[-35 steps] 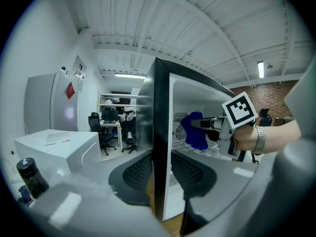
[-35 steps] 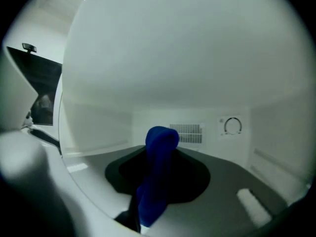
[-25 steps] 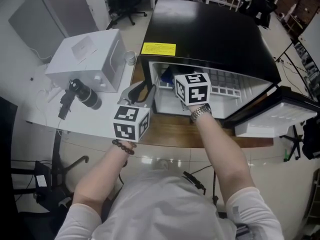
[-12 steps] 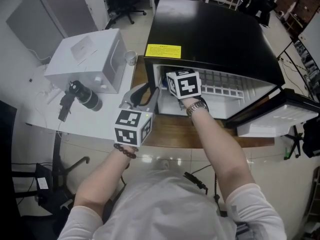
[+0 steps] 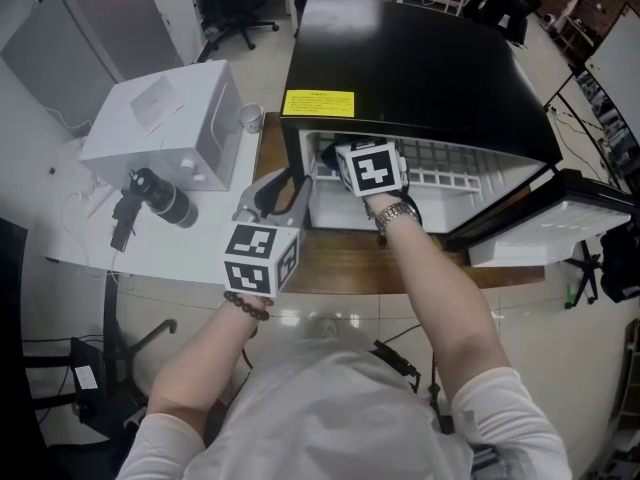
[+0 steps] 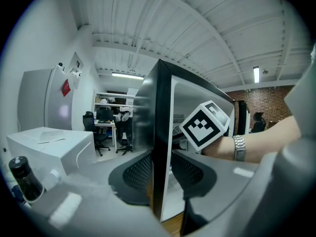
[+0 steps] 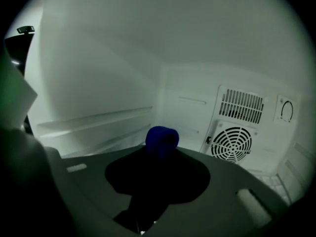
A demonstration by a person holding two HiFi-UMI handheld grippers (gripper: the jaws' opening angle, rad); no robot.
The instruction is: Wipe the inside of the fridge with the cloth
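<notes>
A black fridge (image 5: pixel 420 68) stands on a wooden table (image 5: pixel 340 270), its door (image 5: pixel 560 218) swung open to the right. A white desk (image 5: pixel 170 243) lies just beside the table on the left and carries a white box (image 5: pixel 160 123), a small cup (image 5: pixel 250 118) and a black cylindrical device (image 5: pixel 160 196). The floor is pale glossy tile with office chairs (image 5: pixel 240 3) beyond; the ceiling is ribbed white with strip lights. The fridge casing is smooth and glossy, with a yellow label (image 5: pixel 318 102) near its front edge. The interior is matte white plastic fitted with a white wire shelf (image 5: pixel 450 163). Inside, horizontal ledges (image 7: pixel 94 120) run along the side wall, and the rear panel bears a round fan grille (image 7: pixel 232 143), a slatted vent (image 7: pixel 241 105) and a round dial (image 7: pixel 286 110). The left gripper (image 6: pixel 160 174) is clamped on the fridge's black side wall at the opening, one mesh-textured pad on each face. The right gripper (image 7: pixel 159 158) is inside the fridge, jaws pinching a bunched blue cloth (image 7: pixel 162 139) that protrudes from the tips, apart from the rear panel. Whether the cloth touches any surface cannot be told.
</notes>
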